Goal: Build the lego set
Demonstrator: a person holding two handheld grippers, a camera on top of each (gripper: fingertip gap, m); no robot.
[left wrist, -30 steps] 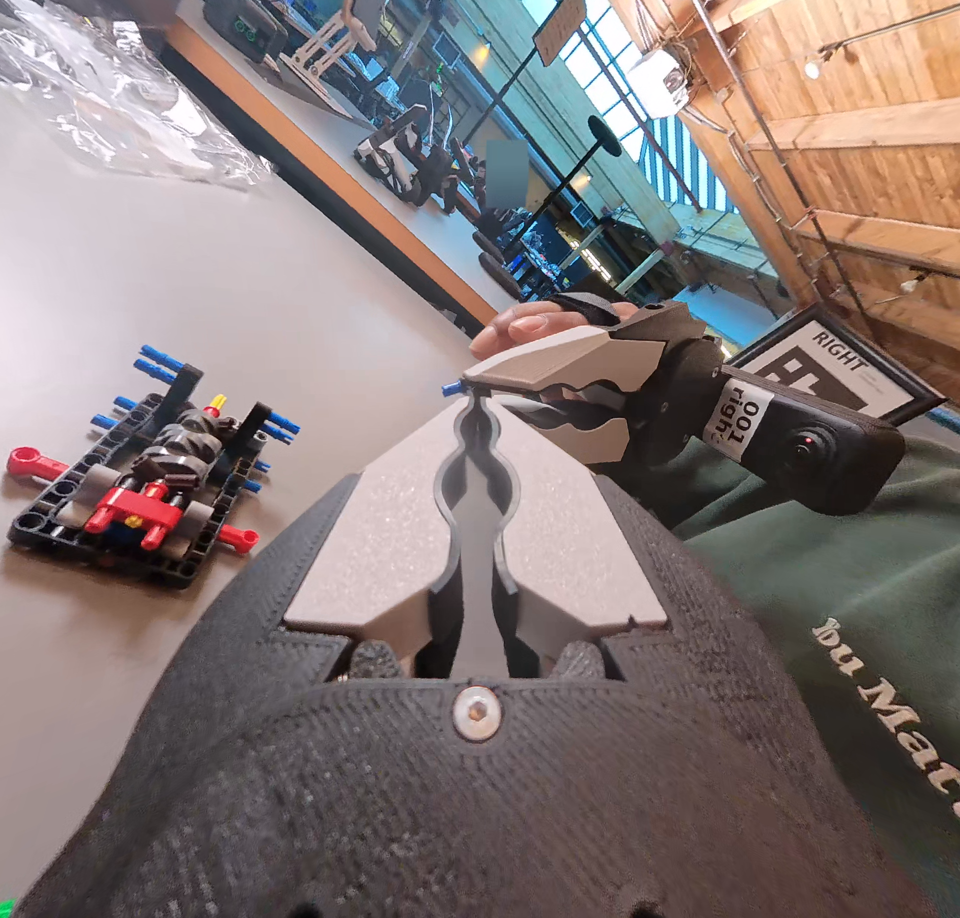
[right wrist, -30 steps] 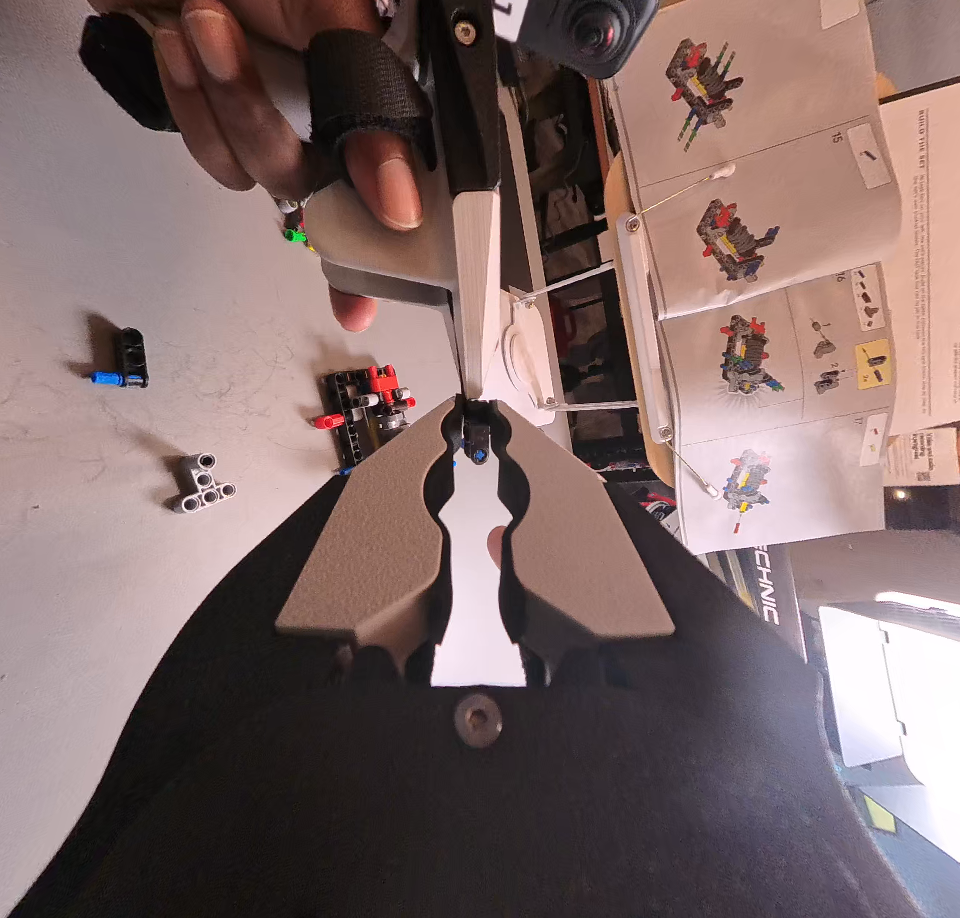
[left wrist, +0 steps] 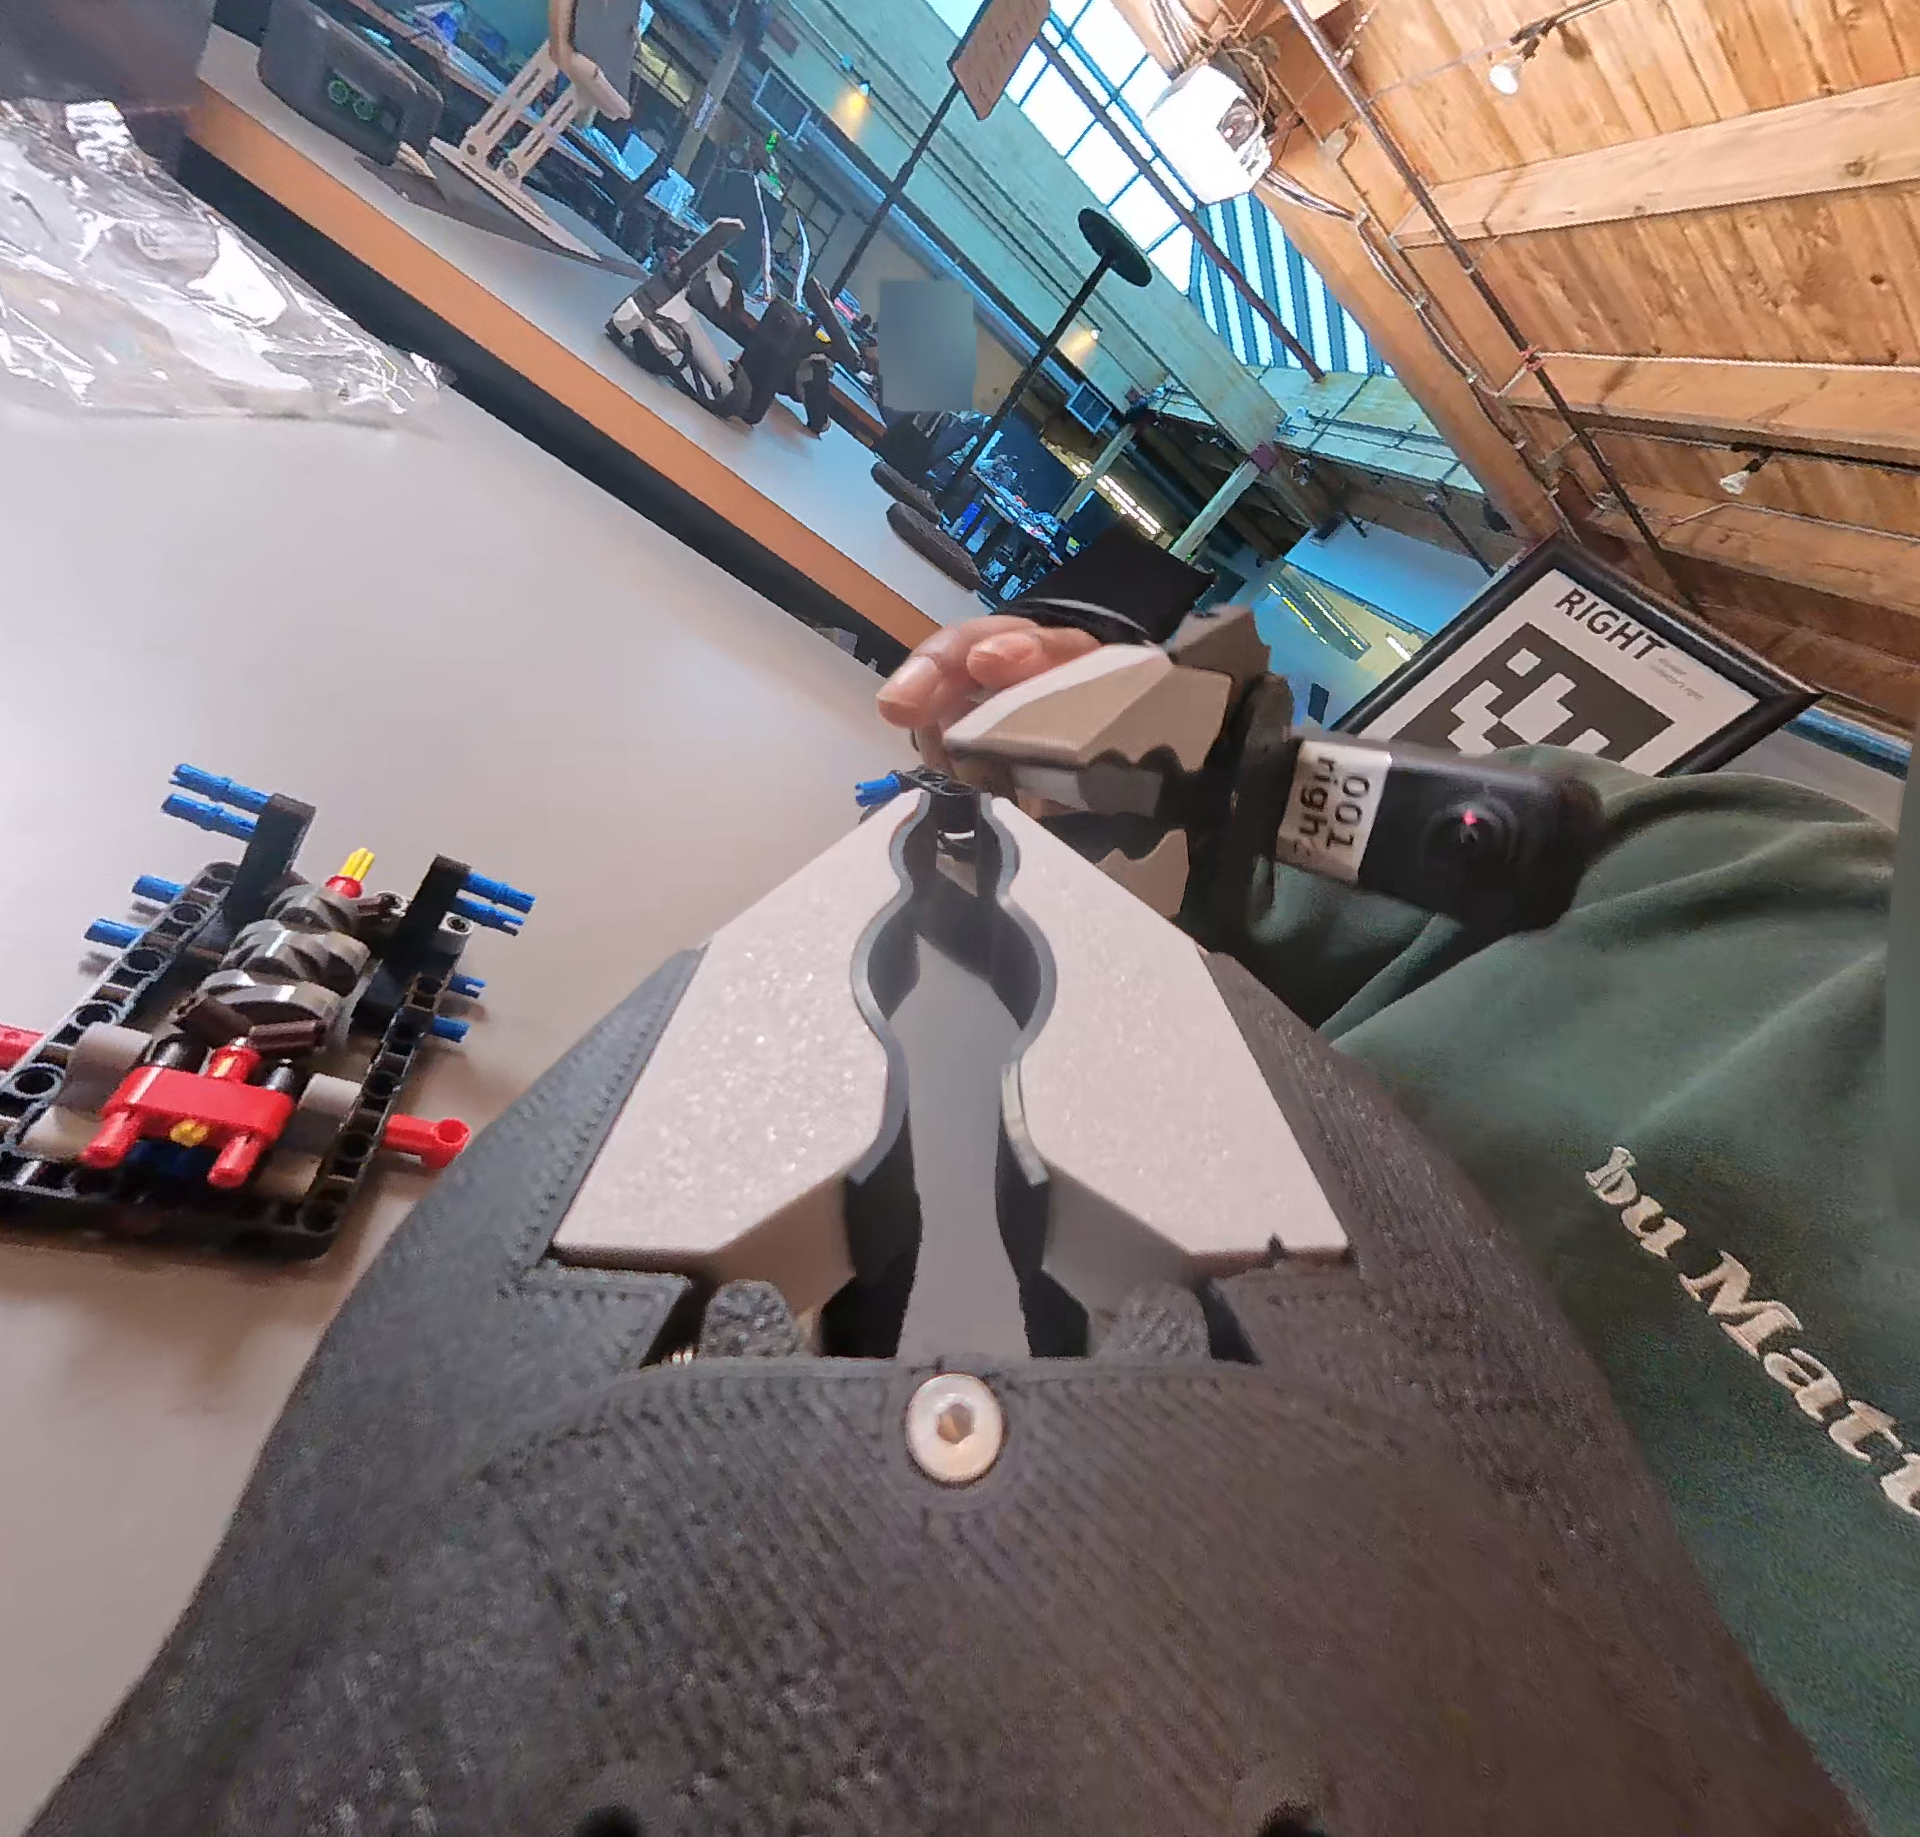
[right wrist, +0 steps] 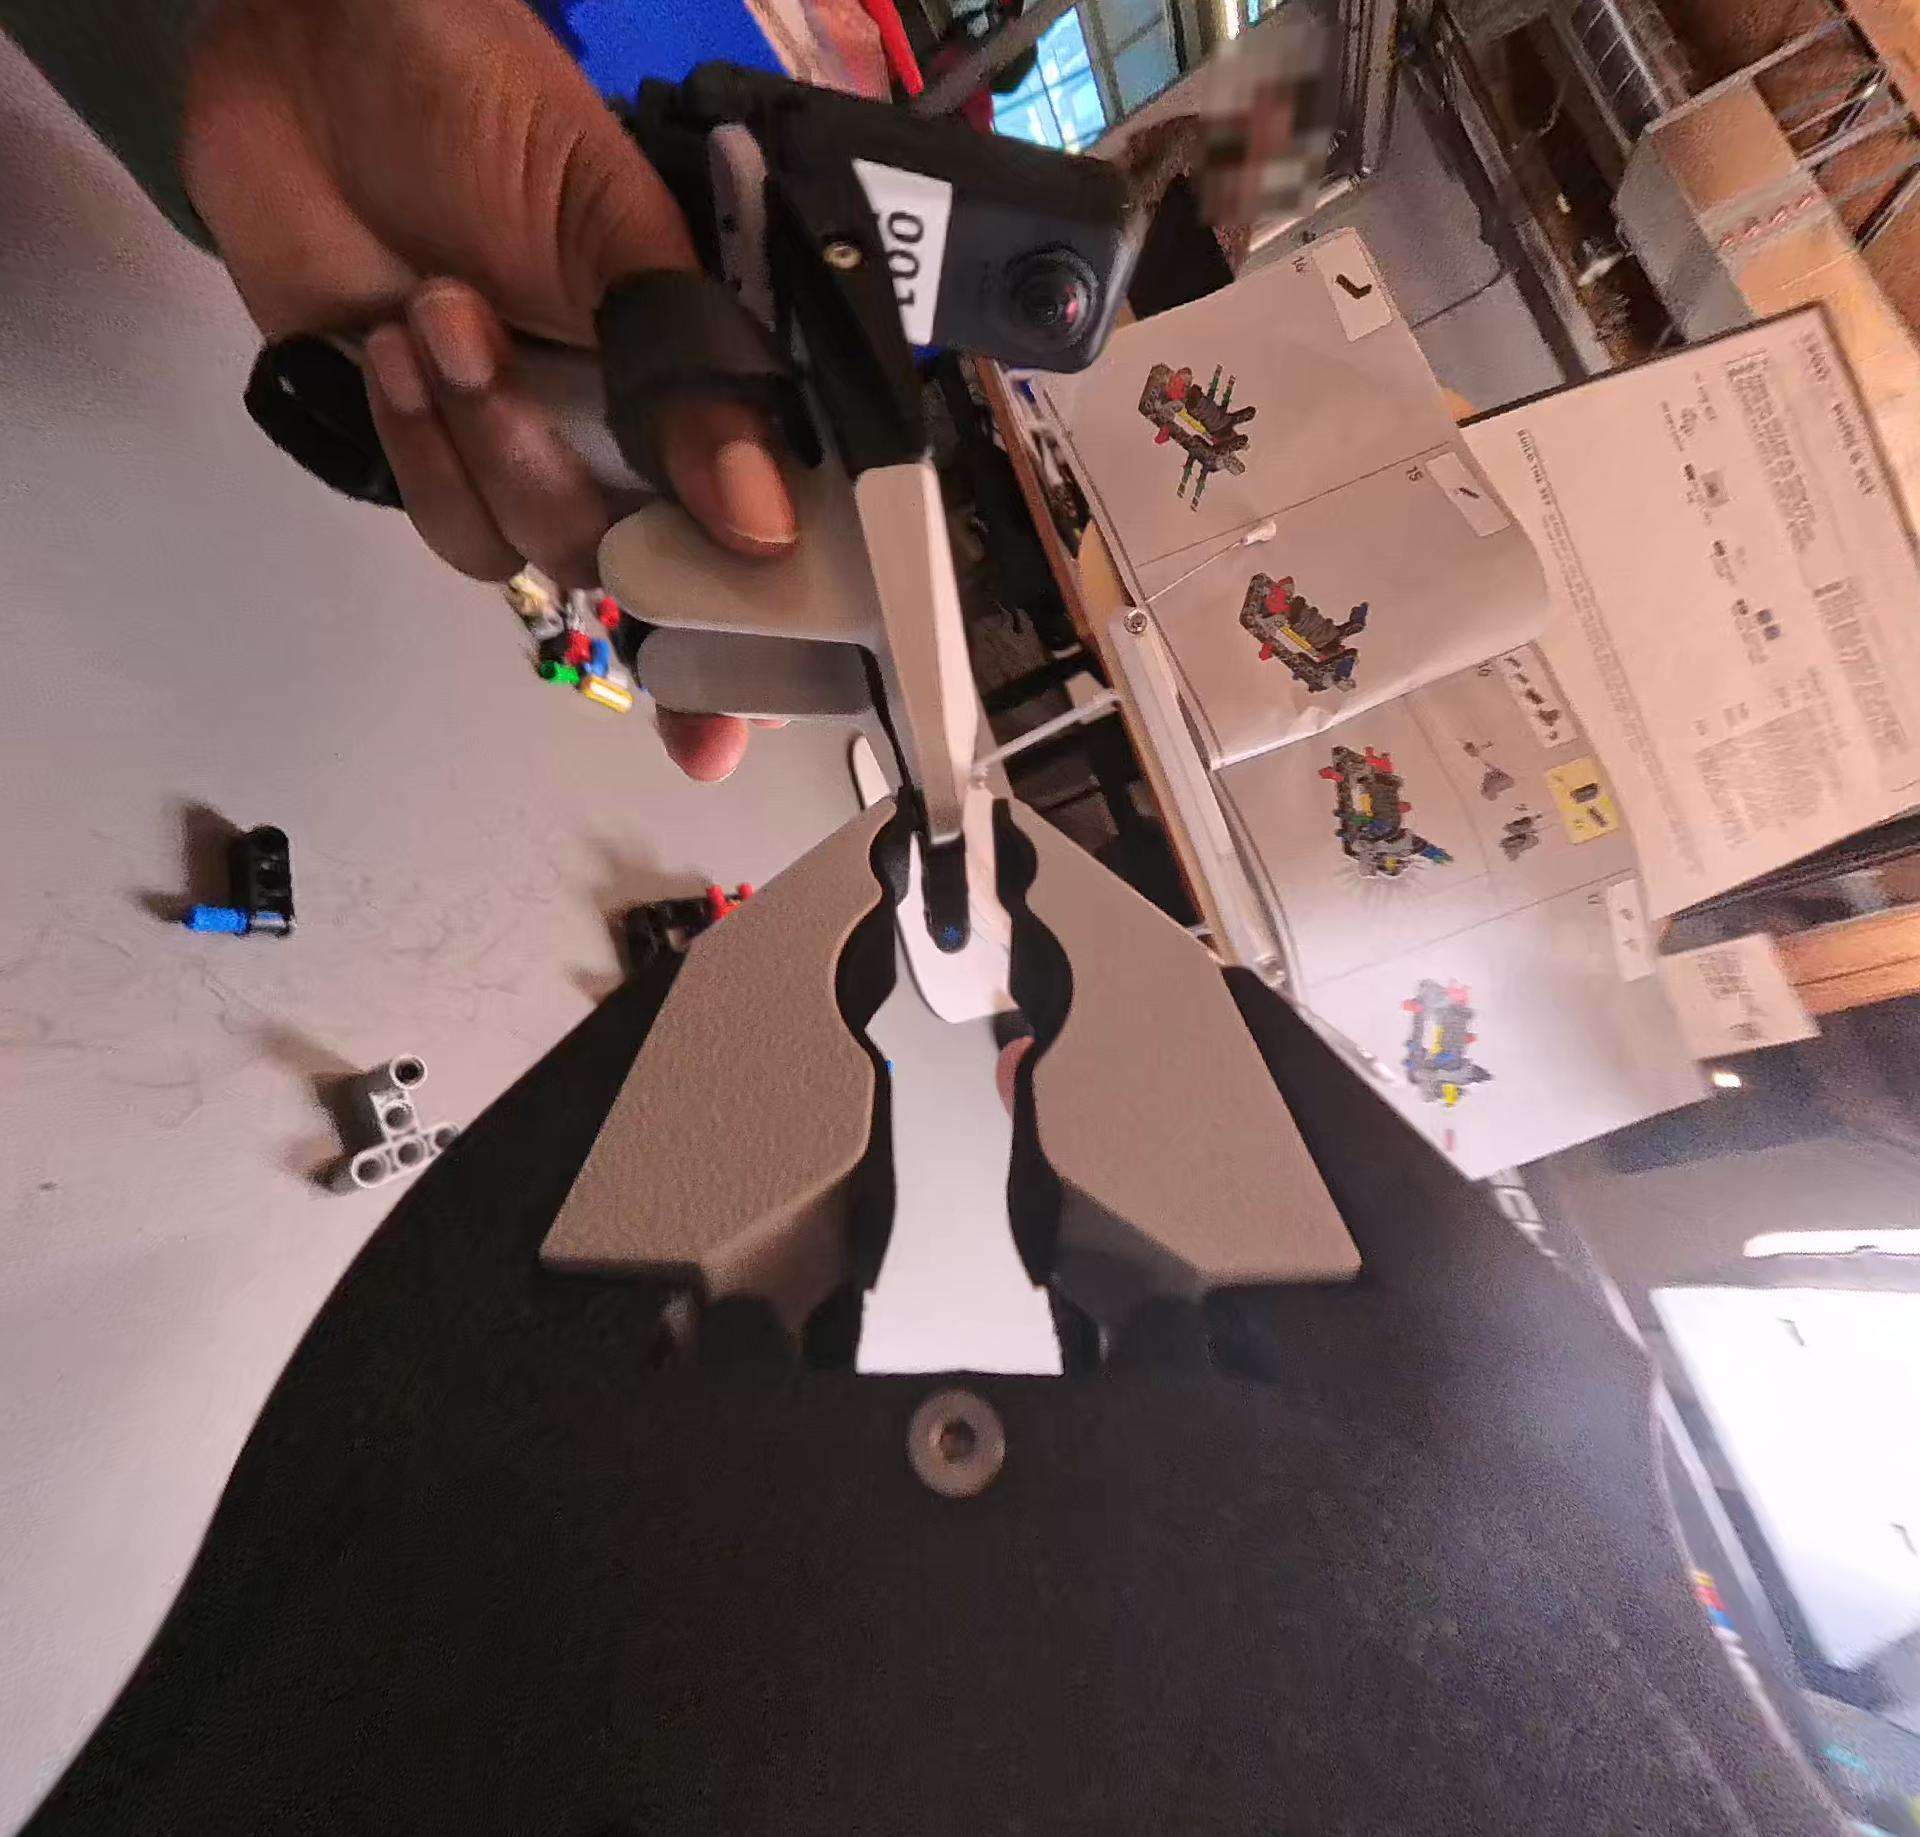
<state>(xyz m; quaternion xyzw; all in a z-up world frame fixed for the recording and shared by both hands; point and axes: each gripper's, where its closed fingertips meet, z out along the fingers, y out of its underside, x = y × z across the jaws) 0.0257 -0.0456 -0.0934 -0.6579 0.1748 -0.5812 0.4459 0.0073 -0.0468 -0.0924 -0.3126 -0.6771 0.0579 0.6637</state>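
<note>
My left gripper (left wrist: 940,800) is shut on a small black connector with a blue pin (left wrist: 914,785), held above the table. My right gripper (right wrist: 943,819) faces it tip to tip. Its jaws stand slightly apart on either side of the left gripper's fingertip and the connector (right wrist: 943,904), without a clear grip. In the left wrist view the right gripper (left wrist: 997,769) comes in from the right. The part-built Lego assembly (left wrist: 208,1039), a black frame with red, grey and blue parts, lies on the table at left. Only a corner of the assembly (right wrist: 675,925) shows in the right wrist view.
A second black connector with a blue pin (right wrist: 260,878), a grey connector (right wrist: 395,1127) and a small heap of coloured parts (right wrist: 577,644) lie on the table. An open instruction booklet (right wrist: 1351,696) stands behind. A plastic bag (left wrist: 135,312) lies far left. A framed marker board (left wrist: 1558,686) stands right. Left and right tips are no more than a few centimetres apart.
The right gripper's jaws have parted a little around the connector. Both grippers have tilted and shifted while staying tip to tip. The left gripper still holds the connector.
</note>
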